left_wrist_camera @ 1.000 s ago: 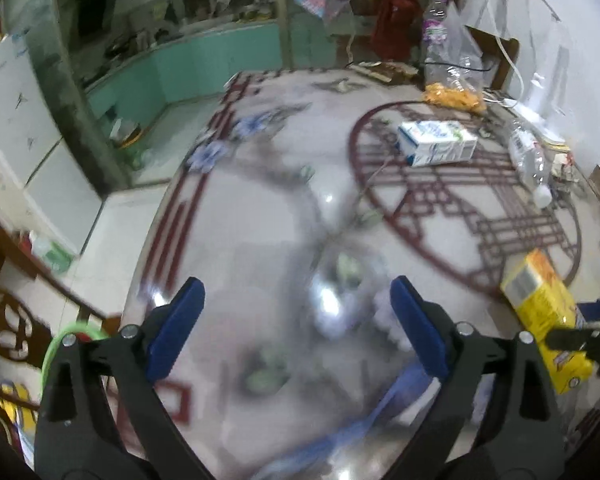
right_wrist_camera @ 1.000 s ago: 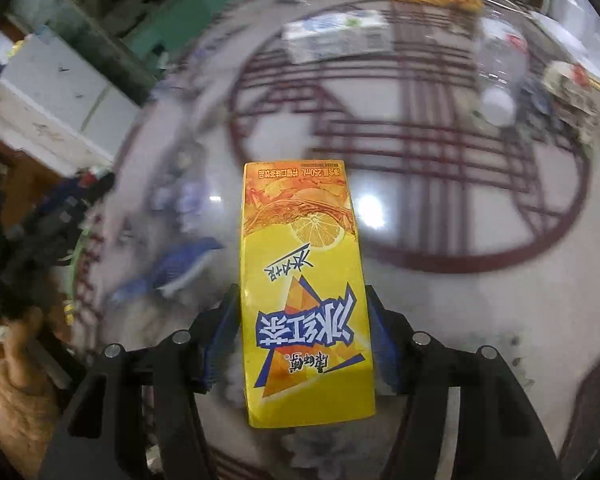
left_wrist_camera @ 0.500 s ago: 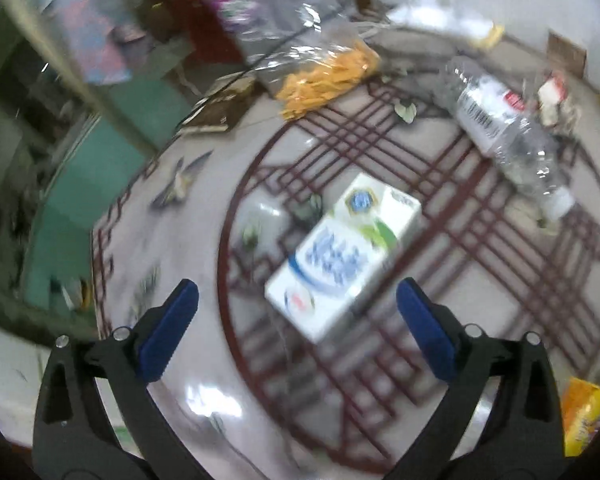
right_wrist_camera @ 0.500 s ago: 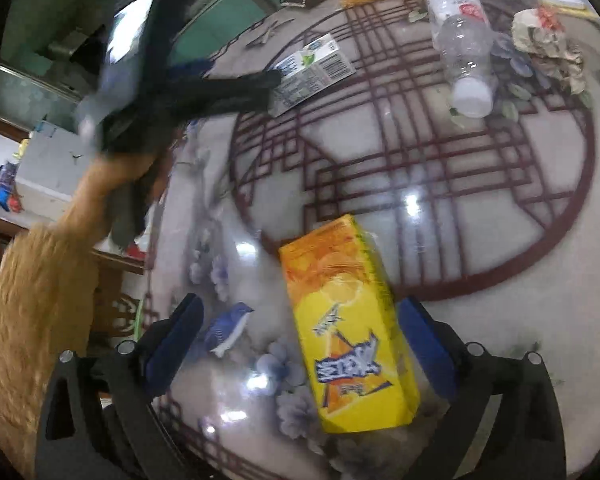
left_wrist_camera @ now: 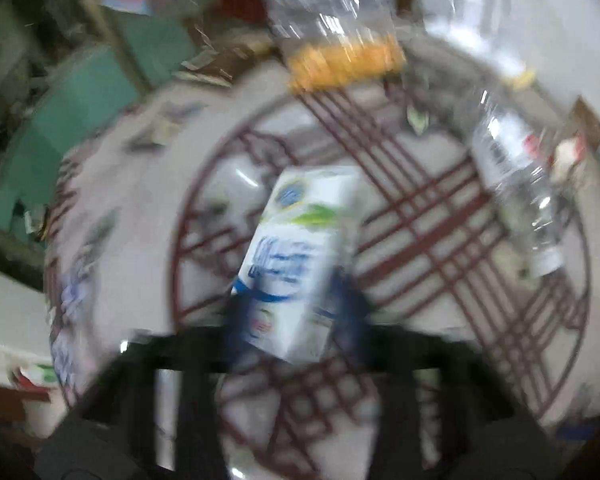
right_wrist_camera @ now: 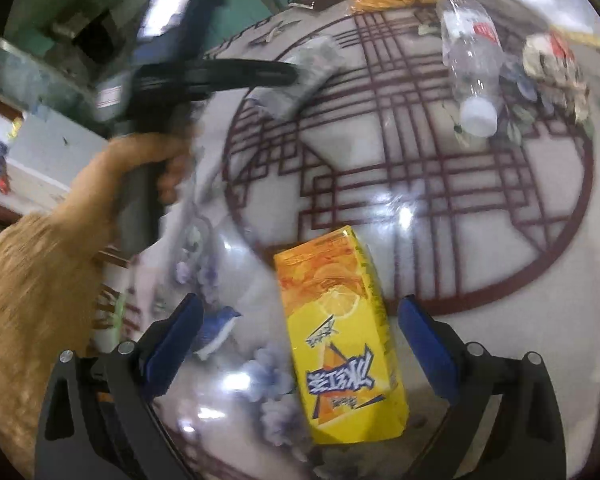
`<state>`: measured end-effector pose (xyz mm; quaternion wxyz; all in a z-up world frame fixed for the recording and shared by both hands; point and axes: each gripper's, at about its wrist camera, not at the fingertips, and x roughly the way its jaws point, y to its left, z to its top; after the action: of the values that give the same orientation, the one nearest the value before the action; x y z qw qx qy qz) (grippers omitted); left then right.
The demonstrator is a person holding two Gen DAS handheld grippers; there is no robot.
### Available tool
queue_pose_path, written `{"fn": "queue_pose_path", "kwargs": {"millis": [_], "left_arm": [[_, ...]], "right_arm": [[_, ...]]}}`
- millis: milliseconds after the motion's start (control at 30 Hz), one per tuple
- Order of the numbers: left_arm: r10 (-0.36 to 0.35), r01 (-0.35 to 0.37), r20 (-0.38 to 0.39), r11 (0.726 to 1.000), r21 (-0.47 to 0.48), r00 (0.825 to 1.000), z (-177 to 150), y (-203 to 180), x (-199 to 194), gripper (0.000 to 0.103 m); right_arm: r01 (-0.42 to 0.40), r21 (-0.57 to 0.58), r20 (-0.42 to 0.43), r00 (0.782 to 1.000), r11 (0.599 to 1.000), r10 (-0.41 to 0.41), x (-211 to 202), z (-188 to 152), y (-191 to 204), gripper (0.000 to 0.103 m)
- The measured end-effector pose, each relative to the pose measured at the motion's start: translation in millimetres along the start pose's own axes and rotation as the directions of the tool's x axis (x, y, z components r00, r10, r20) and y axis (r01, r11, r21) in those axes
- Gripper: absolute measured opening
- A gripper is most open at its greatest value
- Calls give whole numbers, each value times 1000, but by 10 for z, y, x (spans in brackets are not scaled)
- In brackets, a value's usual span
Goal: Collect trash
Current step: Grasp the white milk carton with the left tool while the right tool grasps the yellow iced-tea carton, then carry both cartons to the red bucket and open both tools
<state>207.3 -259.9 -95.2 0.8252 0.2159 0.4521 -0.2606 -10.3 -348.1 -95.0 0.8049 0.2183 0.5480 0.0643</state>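
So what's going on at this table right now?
A person is clearing trash off the patterned table with handheld tongs. The left tongs have clamped onto the white-and-blue carton. The right tongs stand open around the yellow tea carton, which lies flat on the table, not gripped. An empty plastic bottle lies further back.

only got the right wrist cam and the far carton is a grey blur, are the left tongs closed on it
observer: yes. In the left wrist view the left tongs are shut on the near end of the white carton, with a blue pad on each side.
operator: how does it sit in them
observer: lengthwise, with its far end pointing away from the tongs toward the orange snack bag.
operator: which face is up
observer: the printed one, with blue lettering and a green streak. The picture is blurred.
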Motion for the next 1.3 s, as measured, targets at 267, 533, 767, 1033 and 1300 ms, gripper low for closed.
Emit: {"fn": "queue_pose_path", "kwargs": {"millis": [267, 533, 767, 1033, 1300], "left_arm": [[-16, 19, 29, 995, -98, 999, -799, 177, -798, 24], [25, -21, 13, 963, -269, 1000, -864, 410, -677, 76], [68, -83, -54, 940, -332, 996, -540, 410, -217, 82], [87, -122, -123, 940, -317, 989, -55, 361, 304, 89], [46, -103, -162, 924, -367, 986, -186, 340, 496, 53]], "right_arm": [[142, -121, -34, 989, 982, -147, 199, -116, 181, 94], [328, -246, -74, 932, 912, -355, 493, -250, 213, 94], [344, -386, -26, 923, 856, -383, 554, -308, 355, 57], [222, -272, 7, 974, 937, -229, 314, -83, 216, 57], [199, -248, 38, 980, 948, -196, 201, -79, 320, 57]]}}
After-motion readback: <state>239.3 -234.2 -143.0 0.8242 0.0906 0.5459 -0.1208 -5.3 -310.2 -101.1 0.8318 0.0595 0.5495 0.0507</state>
